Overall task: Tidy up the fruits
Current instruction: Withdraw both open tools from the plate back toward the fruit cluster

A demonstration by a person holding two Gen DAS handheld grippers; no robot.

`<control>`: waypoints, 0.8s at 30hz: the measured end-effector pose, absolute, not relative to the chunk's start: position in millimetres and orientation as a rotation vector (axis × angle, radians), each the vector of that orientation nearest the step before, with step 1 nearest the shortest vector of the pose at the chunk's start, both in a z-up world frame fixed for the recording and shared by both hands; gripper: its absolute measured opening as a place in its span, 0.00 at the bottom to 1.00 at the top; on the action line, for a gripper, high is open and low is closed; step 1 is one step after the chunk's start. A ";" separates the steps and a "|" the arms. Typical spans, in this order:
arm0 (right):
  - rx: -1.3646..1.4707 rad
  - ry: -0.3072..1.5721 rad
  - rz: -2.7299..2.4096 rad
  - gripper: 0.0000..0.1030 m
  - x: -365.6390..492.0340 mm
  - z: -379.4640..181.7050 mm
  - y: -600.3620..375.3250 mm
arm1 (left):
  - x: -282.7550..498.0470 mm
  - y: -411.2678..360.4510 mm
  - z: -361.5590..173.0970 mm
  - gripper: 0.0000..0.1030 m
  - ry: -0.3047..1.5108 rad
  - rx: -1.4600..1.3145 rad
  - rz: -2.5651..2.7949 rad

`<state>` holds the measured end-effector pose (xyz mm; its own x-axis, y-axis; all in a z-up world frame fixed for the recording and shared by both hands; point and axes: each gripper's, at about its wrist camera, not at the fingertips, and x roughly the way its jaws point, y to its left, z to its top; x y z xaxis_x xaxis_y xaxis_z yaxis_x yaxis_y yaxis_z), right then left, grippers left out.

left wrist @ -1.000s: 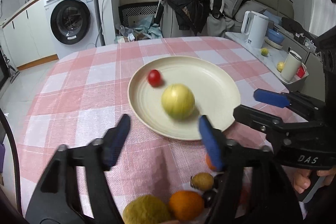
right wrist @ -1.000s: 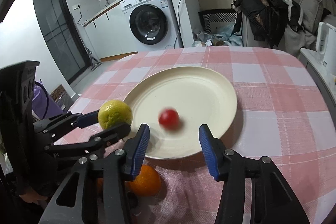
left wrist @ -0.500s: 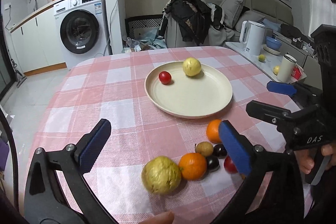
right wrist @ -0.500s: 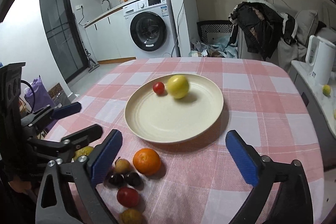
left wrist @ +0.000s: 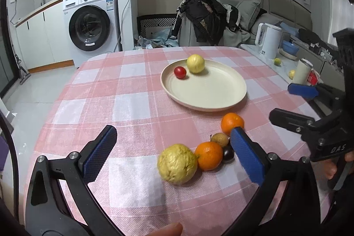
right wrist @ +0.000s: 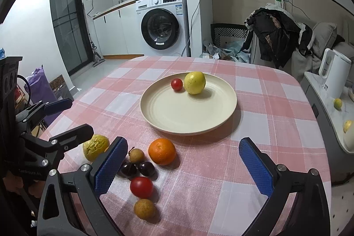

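A cream plate [left wrist: 212,96] [right wrist: 188,116] sits mid-table on the pink checked cloth. A yellow lemon [left wrist: 195,63] [right wrist: 194,82] and a red cherry tomato [left wrist: 179,72] [right wrist: 177,84] lie at its far side. Nearer me lie a bumpy yellow fruit [left wrist: 177,164] [right wrist: 95,147], two oranges [left wrist: 209,155] [left wrist: 232,123], longans [right wrist: 136,155], dark cherries [right wrist: 146,168] and a second tomato [right wrist: 141,187]. My left gripper [left wrist: 172,133] is open and empty, above the bumpy fruit. My right gripper [right wrist: 183,143] is open and empty beside an orange [right wrist: 162,151].
A white kettle [left wrist: 268,43] [right wrist: 334,74], a cup [left wrist: 302,71] and small yellow fruits stand on a side counter to the right. Behind the table are a clothes-draped chair [left wrist: 205,19] and a washing machine [left wrist: 90,21]. A fingertip [left wrist: 166,230] shows at the bottom edge.
Both grippers have drawn back from the plate and their jaws have spread wide. The lemon and tomato have rolled to the plate's far side. The loose fruits have come into view.
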<state>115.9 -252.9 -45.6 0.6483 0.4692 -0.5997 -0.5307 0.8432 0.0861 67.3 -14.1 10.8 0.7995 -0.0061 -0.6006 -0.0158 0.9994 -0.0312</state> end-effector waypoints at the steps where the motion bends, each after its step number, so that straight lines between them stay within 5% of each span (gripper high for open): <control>1: -0.110 0.653 0.570 1.00 113.8 -45.4 -252.5 | 66.2 -13.1 10.6 0.99 0.646 -0.034 0.009; 24: -0.248 0.801 0.635 1.00 100.4 -84.7 -232.0 | 74.0 -12.0 -13.2 0.99 0.716 -0.023 0.012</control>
